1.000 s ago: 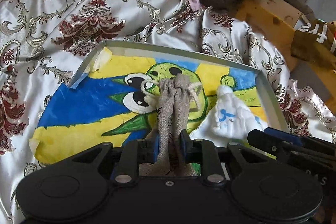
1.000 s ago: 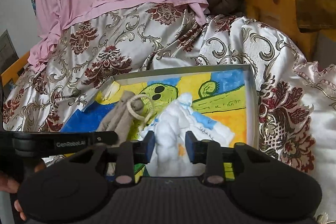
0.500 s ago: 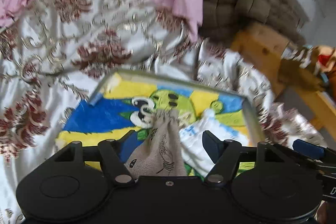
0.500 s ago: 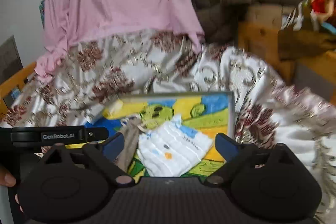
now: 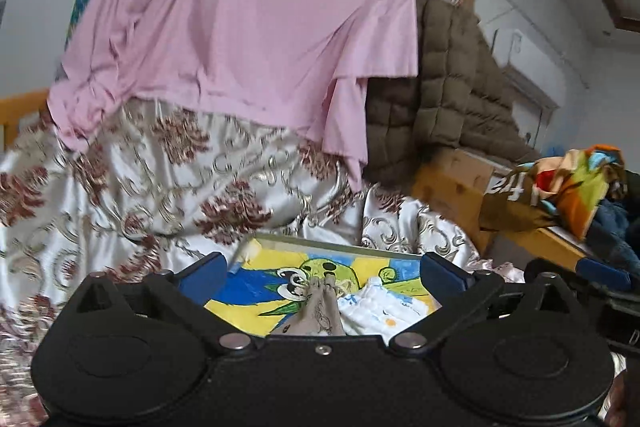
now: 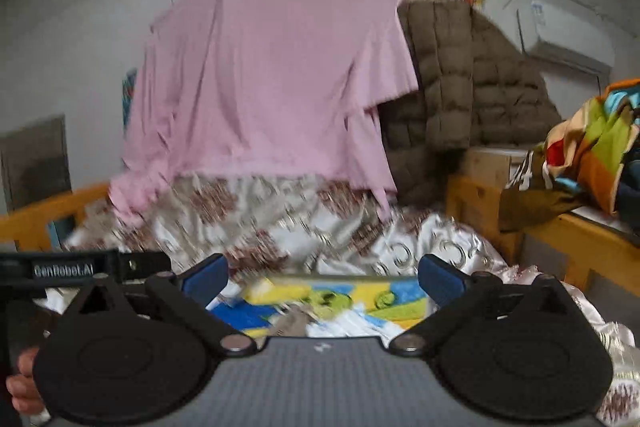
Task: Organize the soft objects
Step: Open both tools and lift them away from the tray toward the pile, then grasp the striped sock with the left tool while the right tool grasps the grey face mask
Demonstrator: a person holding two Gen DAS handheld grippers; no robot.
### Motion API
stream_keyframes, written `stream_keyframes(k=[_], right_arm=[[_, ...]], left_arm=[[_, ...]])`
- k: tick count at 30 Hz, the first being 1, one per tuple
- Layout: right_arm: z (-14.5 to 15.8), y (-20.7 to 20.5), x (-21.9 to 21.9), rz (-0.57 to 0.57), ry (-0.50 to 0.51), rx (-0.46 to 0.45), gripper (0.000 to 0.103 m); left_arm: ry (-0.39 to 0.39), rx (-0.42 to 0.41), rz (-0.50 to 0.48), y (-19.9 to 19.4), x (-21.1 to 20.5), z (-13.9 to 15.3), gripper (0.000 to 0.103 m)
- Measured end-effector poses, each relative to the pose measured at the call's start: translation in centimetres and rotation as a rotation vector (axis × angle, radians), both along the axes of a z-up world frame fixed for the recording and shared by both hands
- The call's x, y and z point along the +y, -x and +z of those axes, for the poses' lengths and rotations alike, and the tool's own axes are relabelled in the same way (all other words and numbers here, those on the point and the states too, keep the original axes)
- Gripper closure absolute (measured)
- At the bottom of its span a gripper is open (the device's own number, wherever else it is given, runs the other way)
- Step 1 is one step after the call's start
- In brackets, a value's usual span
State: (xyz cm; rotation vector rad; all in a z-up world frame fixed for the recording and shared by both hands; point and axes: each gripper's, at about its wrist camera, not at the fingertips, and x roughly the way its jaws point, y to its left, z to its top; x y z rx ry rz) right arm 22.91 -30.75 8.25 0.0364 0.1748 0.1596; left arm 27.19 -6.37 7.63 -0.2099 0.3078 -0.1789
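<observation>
Satin bedspread (image 5: 168, 187), patterned in maroon and gold, fills the left of the left wrist view, with a pink sheet (image 5: 248, 39) draped over its far end. Toward the middle, the left gripper (image 5: 322, 273) hangs above a shallow painted tray (image 5: 340, 249); its blue pads are still spreading and nothing lies between them. In the tray, a beige drawstring pouch (image 5: 318, 311) lies on the cartoon artwork, and a white folded cloth (image 5: 380, 309) with small blue and orange marks sits just beside it on the right, the two touching. Further right, a brown quilted jacket (image 5: 444, 87) is heaped over a wooden frame (image 5: 448, 193), and a multicoloured cloth (image 5: 576, 183) lies at the far edge.

From the right wrist view, the left gripper's black body shows at far left with a person's hand (image 6: 22, 383) under it. The right gripper (image 6: 322, 277) is spread wide and empty above the same tray (image 6: 400, 287), where the pouch (image 6: 290, 323) and cloth (image 6: 356, 325) appear blurred, side by side.
</observation>
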Motion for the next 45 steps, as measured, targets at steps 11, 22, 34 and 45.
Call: stream_keyframes(k=[11, 22, 34, 45], right_arm=[[-0.8, 10.4, 3.9, -0.097, 0.104, -0.08, 0.0], [-4.9, 15.5, 6.1, -0.112, 0.091, 0.017, 0.0], [-8.7, 15.4, 4.0, -0.214, 0.044, 0.238, 0.0], [-11.4, 14.3, 4.1, -0.173, 0.055, 0.398, 0.0]], left_arm=[[0.002, -0.041, 0.021, 9.7, 3.7, -0.6, 0.001], [-0.061, 0.013, -0.009, 14.2, 5.5, -3.9, 0.001], [-0.178, 0.12, -0.089, 15.4, 4.7, -8.5, 0.001], [-0.267, 0.201, -0.187, 15.5, 3.8, -11.5, 0.001]])
